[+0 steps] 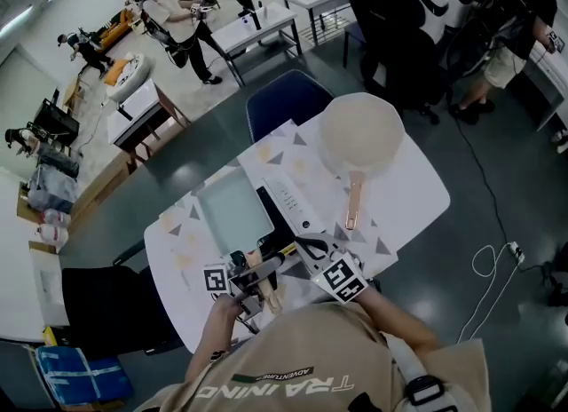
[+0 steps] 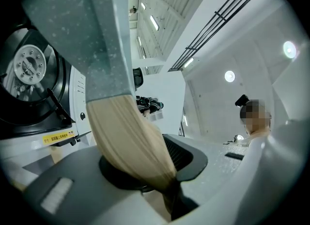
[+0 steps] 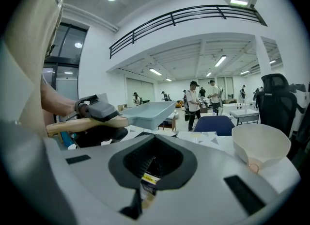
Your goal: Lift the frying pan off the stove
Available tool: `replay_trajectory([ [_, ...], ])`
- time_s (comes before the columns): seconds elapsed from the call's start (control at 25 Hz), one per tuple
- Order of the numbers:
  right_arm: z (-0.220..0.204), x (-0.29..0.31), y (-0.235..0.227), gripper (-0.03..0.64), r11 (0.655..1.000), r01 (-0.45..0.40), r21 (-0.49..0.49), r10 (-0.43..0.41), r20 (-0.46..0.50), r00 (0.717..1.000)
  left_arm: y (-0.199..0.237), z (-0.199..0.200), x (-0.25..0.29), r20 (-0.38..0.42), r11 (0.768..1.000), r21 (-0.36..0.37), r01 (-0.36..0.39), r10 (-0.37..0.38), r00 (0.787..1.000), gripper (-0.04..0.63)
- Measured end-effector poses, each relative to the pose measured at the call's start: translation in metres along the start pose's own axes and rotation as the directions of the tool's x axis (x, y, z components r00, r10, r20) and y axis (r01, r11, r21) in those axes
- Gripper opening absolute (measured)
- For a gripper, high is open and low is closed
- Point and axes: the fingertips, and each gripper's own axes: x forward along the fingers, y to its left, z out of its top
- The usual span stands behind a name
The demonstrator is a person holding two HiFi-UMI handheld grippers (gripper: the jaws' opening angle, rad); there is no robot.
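A grey square frying pan [image 1: 232, 210] with a pale wooden handle [image 2: 131, 136] hangs over the left part of the black stove [image 1: 282, 210], whose white control strip shows beside it. My left gripper [image 1: 266, 264] is shut on that handle; in the left gripper view the pan body [image 2: 92, 35] fills the upper left. The right gripper view shows the pan [image 3: 150, 112] held level above the table by the left gripper [image 3: 97, 110]. My right gripper [image 1: 306, 243] is just right of the handle, jaws together with nothing between them [image 3: 145, 170].
A beige round pan [image 1: 359, 135] with a wooden handle rests on the patterned white cloth [image 1: 399, 197] at the far right of the table. Behind the table stands a blue chair [image 1: 284, 99]. A white cable [image 1: 488, 264] lies on the floor. People work at distant tables.
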Motion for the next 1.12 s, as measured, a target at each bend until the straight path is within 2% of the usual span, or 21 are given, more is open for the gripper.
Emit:
replay_trajectory([
  [0.32, 0.019, 0.002, -0.004, -0.005, 1.0, 0.006, -0.024, -0.006, 0.041, 0.999, -0.017, 0.014, 0.001, 0.012, 0.999, 0.041, 0.013, -0.014, 1.0, 0.118],
  [0.6, 0.028, 0.003, -0.006, -0.005, 0.999, 0.013, -0.039, -0.011, 0.058, 0.998, -0.016, 0.015, -0.008, 0.019, 0.999, 0.04, -0.002, 0.001, 1.0, 0.12],
  [0.8, 0.028, 0.004, -0.003, -0.005, 0.999, 0.016, -0.046, -0.014, 0.062, 0.998, -0.016, 0.017, -0.01, 0.032, 0.999, 0.045, 0.014, -0.015, 0.999, 0.12],
  [1.12, 0.038, 0.0, -0.005, -0.005, 0.997, 0.05, -0.054, -0.044, 0.091, 0.995, -0.019, 0.012, -0.014, 0.019, 0.999, 0.043, 0.006, -0.006, 1.0, 0.123],
])
